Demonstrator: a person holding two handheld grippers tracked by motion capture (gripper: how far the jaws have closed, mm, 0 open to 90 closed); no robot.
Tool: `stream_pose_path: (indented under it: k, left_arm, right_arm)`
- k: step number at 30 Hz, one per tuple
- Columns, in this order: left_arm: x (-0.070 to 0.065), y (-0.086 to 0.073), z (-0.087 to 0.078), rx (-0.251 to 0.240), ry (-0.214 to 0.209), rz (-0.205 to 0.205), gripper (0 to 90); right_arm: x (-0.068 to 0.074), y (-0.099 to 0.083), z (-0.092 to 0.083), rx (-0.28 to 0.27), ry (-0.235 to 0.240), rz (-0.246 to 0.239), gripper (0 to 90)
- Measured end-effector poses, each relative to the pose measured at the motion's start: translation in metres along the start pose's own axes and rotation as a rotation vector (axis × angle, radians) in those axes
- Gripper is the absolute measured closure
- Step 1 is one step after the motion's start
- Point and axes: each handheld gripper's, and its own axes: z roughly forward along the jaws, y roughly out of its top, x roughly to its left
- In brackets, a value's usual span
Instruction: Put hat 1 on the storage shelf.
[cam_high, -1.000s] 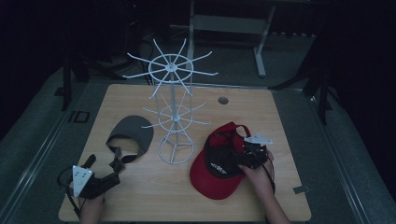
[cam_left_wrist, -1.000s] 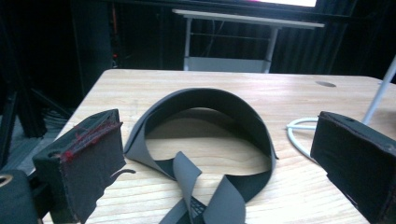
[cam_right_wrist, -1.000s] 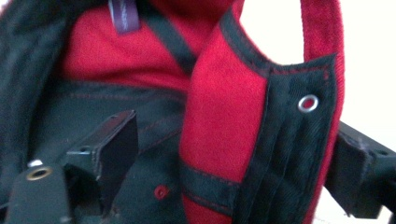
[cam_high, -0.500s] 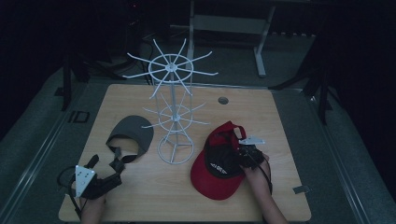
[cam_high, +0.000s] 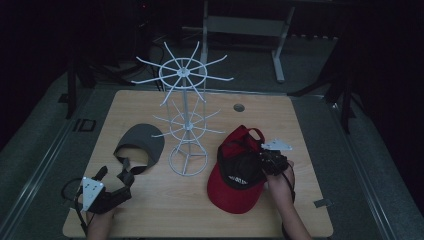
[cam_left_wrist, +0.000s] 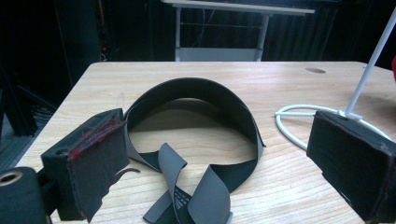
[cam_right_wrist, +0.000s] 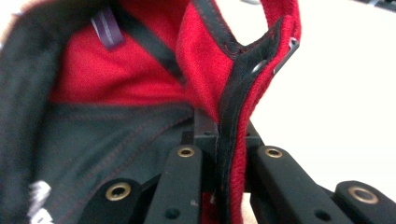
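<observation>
R hand-held gripper (cam_high: 266, 161) has just been closing and is now clamped on the red cap's (cam_high: 239, 175) side edge, fabric pinched between its jaws (cam_right_wrist: 229, 154); the cap's just off its tip, resting on the tabletop (cam_high: 310, 135). The wire rack (cam_high: 184, 120) stands further out beyond the cap. L hand-held gripper (cam_high: 114, 186) sits w/ jaws apart, the grey visor (cam_left_wrist: 196, 126) right ahead of them. I'd lift slow and keep the pinch deep on the seam so the cap doesn't slip, then swing it clear of the rack's arms.

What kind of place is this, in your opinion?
Probably a dim lab or workshop set up for recording: a bare wooden table, a white wire rack beside a red cap, and metal frames behind.
</observation>
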Motion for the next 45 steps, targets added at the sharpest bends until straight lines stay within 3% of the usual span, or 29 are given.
stream_pose_path:
  k: [12, 17, 22, 26, 28, 29, 38, 39, 41, 45]
  left_arm:
    - [-0.001, 0.0, 0.001, 0.01, -0.008, 0.007, 5.5]
    - [0.0, 0.002, 0.0, 0.043, -0.038, -0.045, 5.5]
    - [-0.004, 0.009, -0.003, 0.073, -0.09, -0.087, 5.5]
    - [-0.01, 0.017, -0.007, 0.086, -0.116, -0.089, 5.5]
    - [-0.013, 0.019, -0.008, 0.09, -0.109, -0.079, 5.5]
    - [-0.017, 0.024, -0.01, 0.1, -0.151, -0.044, 5.5]
    - [-0.044, 0.056, -0.016, 0.133, -0.338, 0.023, 5.6]
    - [-0.044, 0.056, -0.016, 0.133, -0.338, 0.023, 5.6]
    - [-0.054, 0.072, -0.018, 0.138, -0.387, 0.024, 6.5]
    - [-0.066, 0.092, -0.022, 0.131, -0.412, 0.06, 6.8]
  right_arm:
    - [0.0, 0.045, -0.059, -0.182, 0.016, -0.017, 85.2]
    - [-0.002, 0.06, -0.082, -0.249, 0.021, -0.018, 85.1]
    - [-0.008, 0.07, -0.098, -0.274, -0.001, -0.03, 85.2]
    - [-0.014, 0.071, -0.103, -0.278, -0.011, -0.028, 85.1]
    - [-0.016, 0.071, -0.104, -0.275, -0.016, -0.027, 85.1]
    - [-0.018, 0.071, -0.105, -0.276, -0.017, -0.026, 85.1]
    - [-0.023, 0.07, -0.121, -0.279, -0.011, -0.032, 85.1]
    - [-0.023, 0.07, -0.121, -0.279, -0.011, -0.032, 85.1]
    - [-0.023, 0.072, -0.128, -0.289, -0.004, -0.034, 85.1]
    - [-0.022, 0.074, -0.136, -0.3, 0.003, -0.037, 85.0]
